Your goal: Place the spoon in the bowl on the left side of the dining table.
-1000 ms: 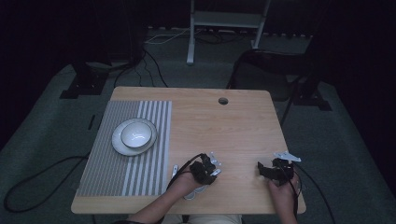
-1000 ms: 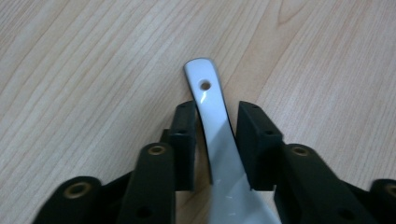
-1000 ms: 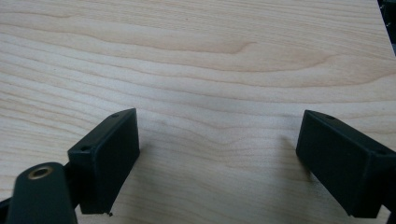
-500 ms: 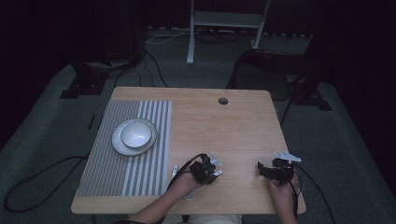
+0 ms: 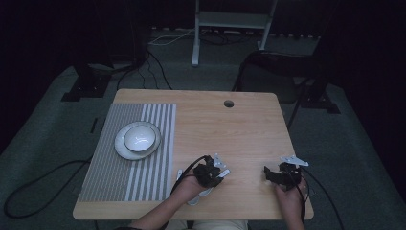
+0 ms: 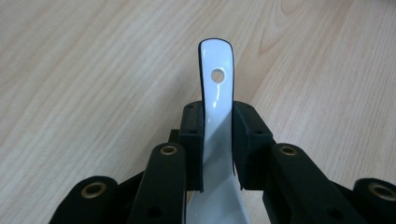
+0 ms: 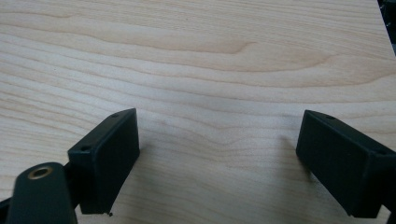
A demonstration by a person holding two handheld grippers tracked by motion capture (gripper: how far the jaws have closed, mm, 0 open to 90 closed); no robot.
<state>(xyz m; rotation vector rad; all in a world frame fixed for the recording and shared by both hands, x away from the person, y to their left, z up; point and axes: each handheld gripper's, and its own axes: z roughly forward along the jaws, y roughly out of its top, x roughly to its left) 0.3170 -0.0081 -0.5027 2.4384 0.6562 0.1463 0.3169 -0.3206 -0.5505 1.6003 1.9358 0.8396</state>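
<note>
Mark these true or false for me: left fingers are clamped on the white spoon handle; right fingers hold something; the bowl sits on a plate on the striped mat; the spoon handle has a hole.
1. The left gripper has its fingers clamped on the white spoon handle. True.
2. The right gripper holds something. False: its fingers stand wide apart over bare table.
3. The bowl sits on a plate on the striped mat. True.
4. The spoon handle has no hole. False: a round hole sits near its tip.
</note>
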